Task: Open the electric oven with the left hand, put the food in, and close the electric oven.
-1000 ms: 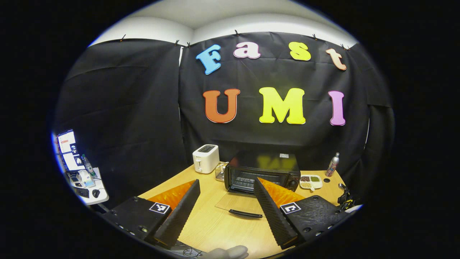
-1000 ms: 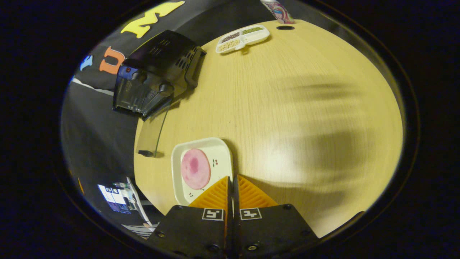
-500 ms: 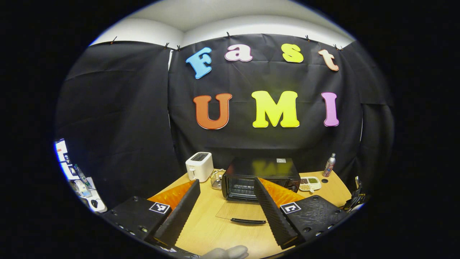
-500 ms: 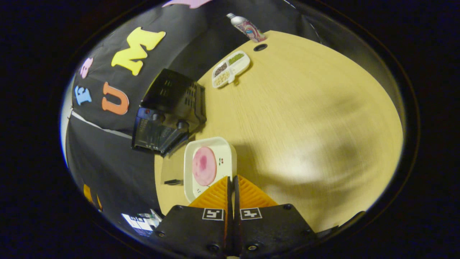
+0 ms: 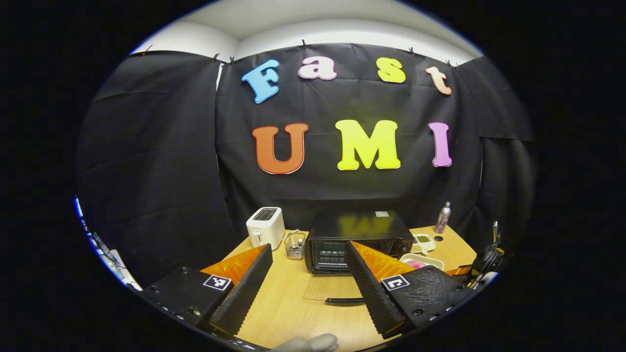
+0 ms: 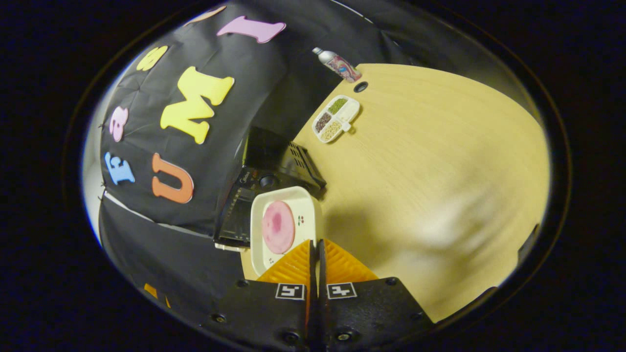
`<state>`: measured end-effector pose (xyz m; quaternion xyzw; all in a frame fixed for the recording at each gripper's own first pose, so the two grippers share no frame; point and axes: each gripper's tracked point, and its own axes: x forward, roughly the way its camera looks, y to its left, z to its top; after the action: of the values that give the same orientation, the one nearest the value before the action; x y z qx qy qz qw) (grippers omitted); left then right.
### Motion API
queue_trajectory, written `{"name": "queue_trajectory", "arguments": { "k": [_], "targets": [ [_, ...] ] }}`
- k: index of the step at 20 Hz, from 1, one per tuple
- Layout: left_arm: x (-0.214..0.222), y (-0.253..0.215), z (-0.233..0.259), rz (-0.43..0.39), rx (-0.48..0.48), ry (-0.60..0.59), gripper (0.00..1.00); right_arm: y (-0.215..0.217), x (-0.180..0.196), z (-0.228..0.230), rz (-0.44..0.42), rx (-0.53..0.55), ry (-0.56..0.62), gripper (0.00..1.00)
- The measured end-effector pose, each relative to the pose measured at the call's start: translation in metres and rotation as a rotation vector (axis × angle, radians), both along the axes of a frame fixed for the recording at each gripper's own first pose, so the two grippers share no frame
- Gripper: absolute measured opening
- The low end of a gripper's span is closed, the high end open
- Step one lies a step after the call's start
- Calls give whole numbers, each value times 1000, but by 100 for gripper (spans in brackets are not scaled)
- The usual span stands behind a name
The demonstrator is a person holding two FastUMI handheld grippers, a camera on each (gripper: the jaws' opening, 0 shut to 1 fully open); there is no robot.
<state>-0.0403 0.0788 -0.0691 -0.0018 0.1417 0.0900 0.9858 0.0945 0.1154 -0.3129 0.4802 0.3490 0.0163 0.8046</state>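
Observation:
The black electric oven (image 5: 359, 237) stands at the back of the wooden table (image 5: 293, 313), its glass door folded flat with the handle (image 5: 345, 301) toward me. My left gripper (image 5: 308, 246) hangs open in front of it, holding nothing. In the right gripper view a white square plate (image 6: 307, 203) carries a round pink slice of food (image 6: 278, 227). My right gripper (image 6: 316, 243) is shut on the plate's near rim and holds it tilted just in front of the oven (image 6: 274, 168). The plate (image 5: 431, 262) also shows to the right of the oven.
A white toaster (image 5: 265, 227) and a small wire basket (image 5: 295, 245) stand left of the oven. A divided dish of grains (image 6: 336, 119) and a bottle (image 6: 337, 62) sit at the back right, near a cable hole (image 6: 361, 87). The table (image 6: 440, 171) stretches to the right.
My right gripper has carried the plate from over the table up to the oven's open front. My left gripper has stayed open and drifted a little, the oven door still down.

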Motion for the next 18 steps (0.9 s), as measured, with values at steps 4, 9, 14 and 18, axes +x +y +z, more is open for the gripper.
{"name": "queue_trajectory", "arguments": {
  "k": [4,9,14,18],
  "targets": [
    [-9,23,-9,20,22,35,95,69,11,-13,-64,58,22,4],
    [-7,30,-23,15,37,59,95,131,27,-37,-96,59,26,4],
    [7,44,-34,54,34,49,87,167,51,-52,-114,76,26,4],
    [17,56,-44,72,58,60,95,179,88,-57,-143,131,29,4]
  ]
}}
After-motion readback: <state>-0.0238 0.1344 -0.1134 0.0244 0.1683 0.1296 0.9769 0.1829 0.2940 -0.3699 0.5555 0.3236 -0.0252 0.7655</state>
